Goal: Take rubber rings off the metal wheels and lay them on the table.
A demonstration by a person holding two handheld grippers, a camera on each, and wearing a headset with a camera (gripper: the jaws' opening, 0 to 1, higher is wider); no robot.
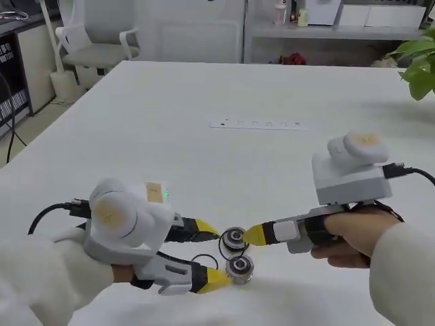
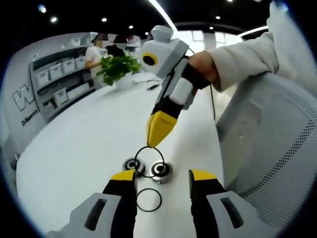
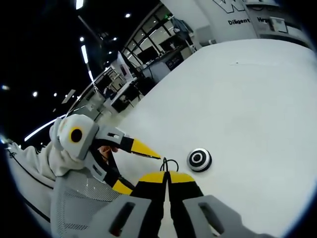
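Two small metal wheels (image 1: 234, 238) (image 1: 239, 267) lie side by side on the white table (image 1: 204, 136), in front of me. My right gripper (image 1: 253, 235) comes in from the right, shut on a thin black rubber ring (image 2: 150, 161). That ring hangs as a loop from its yellow tips (image 2: 156, 131) over the wheels (image 2: 161, 170) (image 2: 133, 164). In the right gripper view the pinched ring (image 3: 169, 163) shows just past the closed jaws (image 3: 168, 175), with one wheel (image 3: 199, 159) beside it. My left gripper (image 1: 214, 252) stands open around the wheels. A second ring (image 2: 148, 200) lies flat on the table between its jaws (image 2: 163, 176).
A white power strip (image 1: 258, 124) lies further out on the table. A green plant (image 1: 418, 61) stands at the far right edge. An office chair (image 1: 95, 41) and shelves are behind the table. A mesh chair back (image 2: 277, 148) is close to me.
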